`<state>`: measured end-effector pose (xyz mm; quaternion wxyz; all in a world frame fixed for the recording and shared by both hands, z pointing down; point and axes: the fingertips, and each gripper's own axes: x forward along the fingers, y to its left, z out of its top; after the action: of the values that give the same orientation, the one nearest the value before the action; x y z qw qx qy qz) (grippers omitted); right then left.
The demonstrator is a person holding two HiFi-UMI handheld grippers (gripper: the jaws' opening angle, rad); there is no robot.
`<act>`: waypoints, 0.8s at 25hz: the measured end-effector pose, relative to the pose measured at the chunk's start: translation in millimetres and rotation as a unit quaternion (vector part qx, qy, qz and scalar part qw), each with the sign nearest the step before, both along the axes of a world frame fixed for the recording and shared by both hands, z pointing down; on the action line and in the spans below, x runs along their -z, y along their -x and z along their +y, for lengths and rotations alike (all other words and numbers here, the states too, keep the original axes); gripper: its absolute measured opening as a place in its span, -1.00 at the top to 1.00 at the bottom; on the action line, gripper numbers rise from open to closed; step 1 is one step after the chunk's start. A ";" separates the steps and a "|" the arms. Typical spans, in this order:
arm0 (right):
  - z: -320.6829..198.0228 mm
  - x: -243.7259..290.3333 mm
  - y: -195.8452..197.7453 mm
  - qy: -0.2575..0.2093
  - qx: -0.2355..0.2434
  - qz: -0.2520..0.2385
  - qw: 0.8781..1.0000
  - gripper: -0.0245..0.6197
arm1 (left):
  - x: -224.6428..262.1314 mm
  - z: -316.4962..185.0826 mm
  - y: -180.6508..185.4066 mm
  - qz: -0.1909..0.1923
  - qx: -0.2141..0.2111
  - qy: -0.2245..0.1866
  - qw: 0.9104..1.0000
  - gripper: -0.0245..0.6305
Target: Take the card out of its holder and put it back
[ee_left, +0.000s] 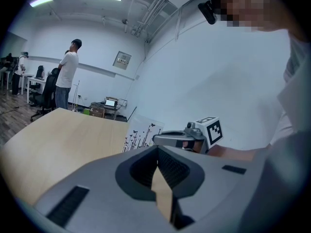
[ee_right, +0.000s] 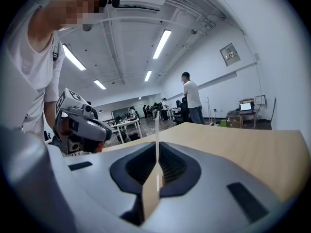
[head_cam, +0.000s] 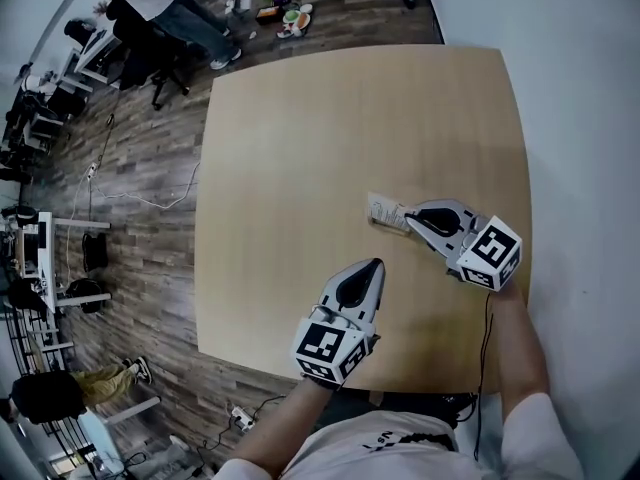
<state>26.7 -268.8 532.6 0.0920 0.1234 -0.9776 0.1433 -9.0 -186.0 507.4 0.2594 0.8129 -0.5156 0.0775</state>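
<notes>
A white card (head_cam: 384, 209) printed with black plant silhouettes stands on the wooden table (head_cam: 300, 138), right of centre. A thin base strip shows under its near edge; whether that is the holder, I cannot tell. My right gripper (head_cam: 408, 214) is shut on the card's right end. In the right gripper view the card (ee_right: 157, 130) runs edge-on between the closed jaws. My left gripper (head_cam: 377, 264) rests lower on the table, shut and empty, pointing up toward the card. From the left gripper view I see the card's face (ee_left: 141, 131) and the right gripper (ee_left: 172, 139) on it.
The table's front edge (head_cam: 300, 360) is close to both hands. A white wall (head_cam: 570, 88) runs along the right. A person (head_cam: 160, 3) stands on the wood floor far left, among desks, chairs and cables.
</notes>
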 end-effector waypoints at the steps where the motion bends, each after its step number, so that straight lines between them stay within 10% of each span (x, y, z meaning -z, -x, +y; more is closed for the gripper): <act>1: 10.4 5.9 0.6 -0.002 -0.004 0.000 1.000 0.84 | 3.4 9.1 1.5 0.000 -0.001 -0.003 1.000 0.88; 20: 121.3 132.3 -2.8 -0.034 -0.086 -0.016 0.996 0.84 | 94.3 108.9 9.2 0.022 -0.059 -0.054 0.997 0.89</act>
<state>29.5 -147.5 400.3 0.0593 0.2077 -0.9691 0.1195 -18.2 -77.1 413.1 0.2213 0.8561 -0.4646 0.0469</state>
